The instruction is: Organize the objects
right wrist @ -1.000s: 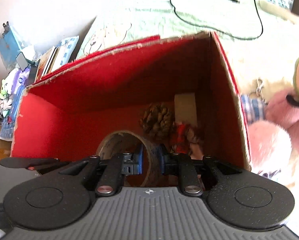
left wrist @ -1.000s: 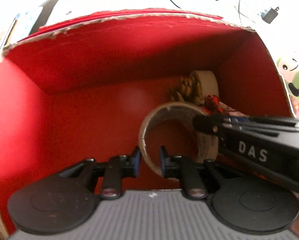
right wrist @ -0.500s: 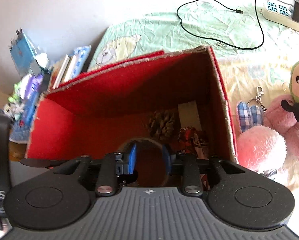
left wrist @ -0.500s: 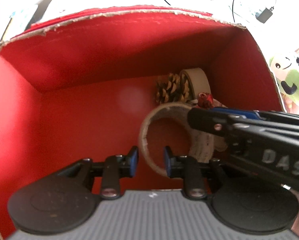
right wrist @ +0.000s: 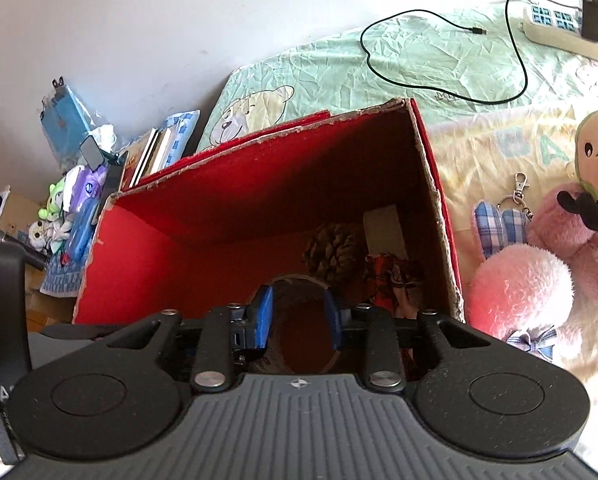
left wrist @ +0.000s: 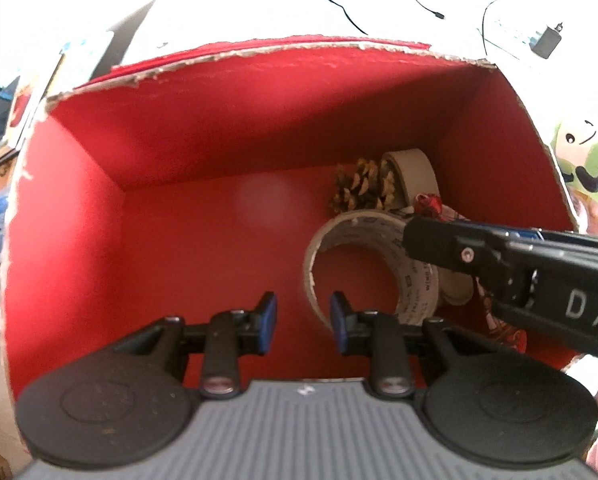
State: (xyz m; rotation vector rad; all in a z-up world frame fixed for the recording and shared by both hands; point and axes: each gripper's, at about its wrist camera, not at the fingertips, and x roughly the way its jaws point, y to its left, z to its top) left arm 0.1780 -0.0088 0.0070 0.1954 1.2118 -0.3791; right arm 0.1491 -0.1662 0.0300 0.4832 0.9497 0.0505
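Both my grippers hang over the red box (left wrist: 99,208), jaws parted, holding nothing. Left gripper (left wrist: 303,322) and right gripper (right wrist: 298,320) hover above the tape roll (left wrist: 415,280).

Blown-out glare above, shadowed red interior, fisheye bending, soft blur

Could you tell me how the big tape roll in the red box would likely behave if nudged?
The tape roll seems propped on edge against a smaller roll, so it may roll or flop flat. Its wide open core suggests it is light. Its stiff-looking ring should hold shape.
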